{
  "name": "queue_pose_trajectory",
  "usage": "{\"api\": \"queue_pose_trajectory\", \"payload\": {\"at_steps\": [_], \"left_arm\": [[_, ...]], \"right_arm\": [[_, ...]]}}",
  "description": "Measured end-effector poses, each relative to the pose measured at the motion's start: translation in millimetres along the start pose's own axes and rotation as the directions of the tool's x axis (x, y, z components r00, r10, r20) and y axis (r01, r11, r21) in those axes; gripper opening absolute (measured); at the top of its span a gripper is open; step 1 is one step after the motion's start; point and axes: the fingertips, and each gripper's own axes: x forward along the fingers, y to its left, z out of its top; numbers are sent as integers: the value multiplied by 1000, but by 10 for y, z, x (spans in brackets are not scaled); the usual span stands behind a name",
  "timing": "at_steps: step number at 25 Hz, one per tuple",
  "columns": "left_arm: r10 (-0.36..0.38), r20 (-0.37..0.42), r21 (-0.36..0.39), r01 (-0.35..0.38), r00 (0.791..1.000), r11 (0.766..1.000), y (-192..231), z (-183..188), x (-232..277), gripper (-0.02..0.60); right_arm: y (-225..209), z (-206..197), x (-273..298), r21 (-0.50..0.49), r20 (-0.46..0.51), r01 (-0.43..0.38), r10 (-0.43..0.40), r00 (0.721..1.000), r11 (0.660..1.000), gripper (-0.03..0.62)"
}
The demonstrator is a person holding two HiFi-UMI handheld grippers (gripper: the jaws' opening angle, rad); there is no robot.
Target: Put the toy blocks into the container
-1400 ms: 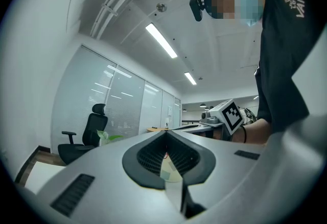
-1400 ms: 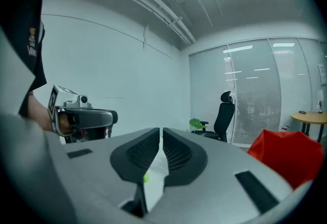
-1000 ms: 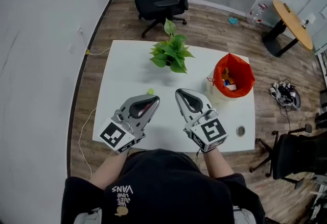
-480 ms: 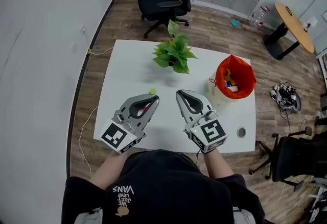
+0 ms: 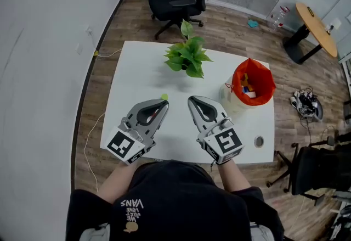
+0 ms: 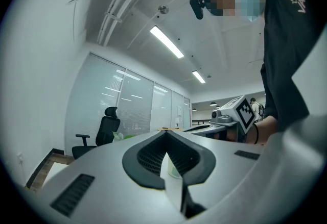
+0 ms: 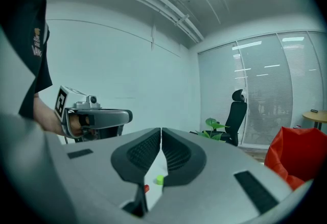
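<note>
1. Change over the last second is close to nil — both grippers hang over the near edge of the table (image 5: 137, 75) where they were, side by side, pointing away from the person.
2. Green block (image 5: 163, 97) lies where it lay, loose on the table just beyond the left gripper (image 5: 164, 104). The container (image 5: 236, 76), orange-lined and with blocks already inside, stands well apart to the right.
3. My reading is that no pick is under way. This looks like a pause between blocks, and the task is not finished while that block is out.
4. Left gripper: fingers (image 6: 145, 156) closed tip to tip, with nothing between them.
5. Right gripper (image 5: 192, 100): fingers likewise pressed together at the tips, empty. Through its loop the right gripper view shows the green block and a small red block (image 7: 146, 188) on the table beyond — neither touched. I cannot find the red block in the head view; it may sit under the left gripper.
6. Either gripper would have to part its fingers before it could take a block.
</note>
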Motion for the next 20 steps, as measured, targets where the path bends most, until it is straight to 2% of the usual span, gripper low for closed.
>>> {"api": "queue_pose_trajectory", "payload": {"at_steps": [8, 20], "left_arm": [[15, 1, -2, -15, 1000, 1000, 41, 14, -47, 11], [106, -10, 10, -106, 994, 994, 240, 14, -313, 11]], "right_arm": [[57, 7, 93, -7, -3, -33, 33, 999, 999, 25], [309, 12, 406, -20, -9, -145, 145, 989, 989, 25]]}}
